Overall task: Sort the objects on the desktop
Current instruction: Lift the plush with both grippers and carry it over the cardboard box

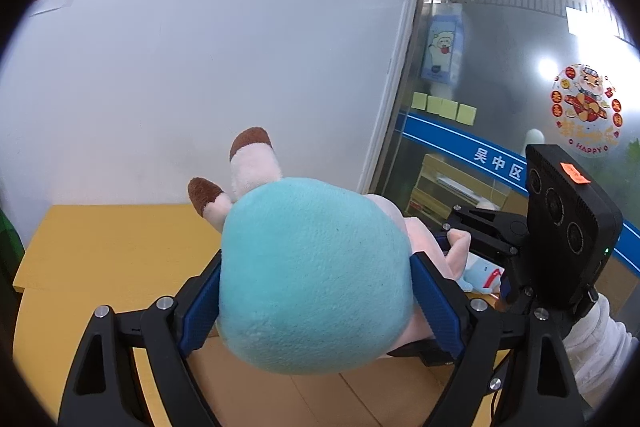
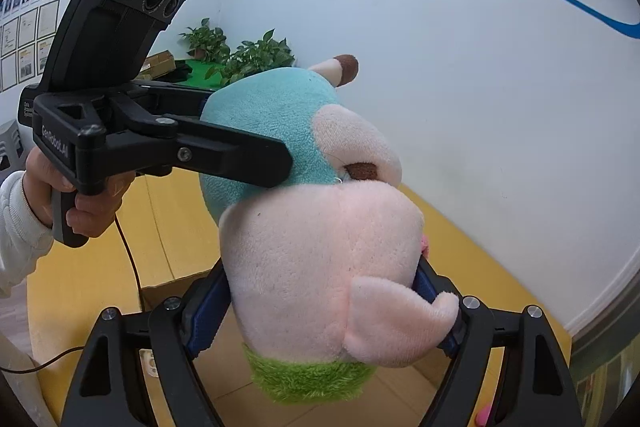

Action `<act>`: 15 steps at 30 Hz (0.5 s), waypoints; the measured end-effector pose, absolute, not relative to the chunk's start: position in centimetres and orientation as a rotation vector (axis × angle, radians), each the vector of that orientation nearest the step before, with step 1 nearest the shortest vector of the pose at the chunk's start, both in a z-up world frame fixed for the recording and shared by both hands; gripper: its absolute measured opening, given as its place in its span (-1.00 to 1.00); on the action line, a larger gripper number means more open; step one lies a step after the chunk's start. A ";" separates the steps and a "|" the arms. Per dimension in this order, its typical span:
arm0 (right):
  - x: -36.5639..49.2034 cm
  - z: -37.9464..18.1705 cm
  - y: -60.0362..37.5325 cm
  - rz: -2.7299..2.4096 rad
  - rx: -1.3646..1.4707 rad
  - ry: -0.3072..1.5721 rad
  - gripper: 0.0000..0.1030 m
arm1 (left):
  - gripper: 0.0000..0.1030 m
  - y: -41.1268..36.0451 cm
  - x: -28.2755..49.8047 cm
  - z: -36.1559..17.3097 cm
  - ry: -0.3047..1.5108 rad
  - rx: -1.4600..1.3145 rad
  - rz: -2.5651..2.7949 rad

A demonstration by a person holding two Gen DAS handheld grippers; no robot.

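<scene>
Two hand-held grippers are clamped on one plush toy [image 1: 316, 279], and the toy is lifted above the yellow table [image 1: 100, 251]. The left hand-held gripper [image 1: 316, 303] presses its blue pads [image 1: 434, 307] on both sides of the toy's teal body. The right hand-held gripper [image 2: 320, 307] squeezes the pink head of the same toy [image 2: 320, 247], with a pink ear [image 2: 396, 319] lying over its right finger.

Below the left hand-held gripper the table runs forward to a white wall [image 1: 200, 67], and the table's far edge meets this wall. On the right of it stands a glass door [image 1: 520, 87] with a blue band and stickers. A small blue toy [image 1: 480, 273] lies on the table just behind the plush toy, near the right hand-held gripper. Ahead and left of the right hand-held gripper, green plants [image 2: 248, 55] stand in the room corner, well apart from the toy. A black cable [image 2: 128, 259] hangs down from the left hand-held gripper's handle.
</scene>
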State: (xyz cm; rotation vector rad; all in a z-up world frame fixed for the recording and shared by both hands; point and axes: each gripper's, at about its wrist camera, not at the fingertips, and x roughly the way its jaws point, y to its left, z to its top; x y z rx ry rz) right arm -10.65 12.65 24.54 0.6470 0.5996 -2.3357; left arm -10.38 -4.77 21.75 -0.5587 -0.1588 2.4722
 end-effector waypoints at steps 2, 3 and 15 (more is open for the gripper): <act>-12.5 24.1 12.7 -2.314 0.662 0.621 0.59 | 0.69 -4.9 -11.8 20.9 -0.182 -0.591 2.474; -13.9 23.4 12.7 -2.296 0.677 0.630 0.59 | 0.69 -5.1 -12.6 20.2 -0.196 -0.611 2.476; -23.9 9.1 11.8 -2.117 0.948 0.553 0.59 | 0.68 -6.4 -21.0 6.5 -0.259 -1.009 2.476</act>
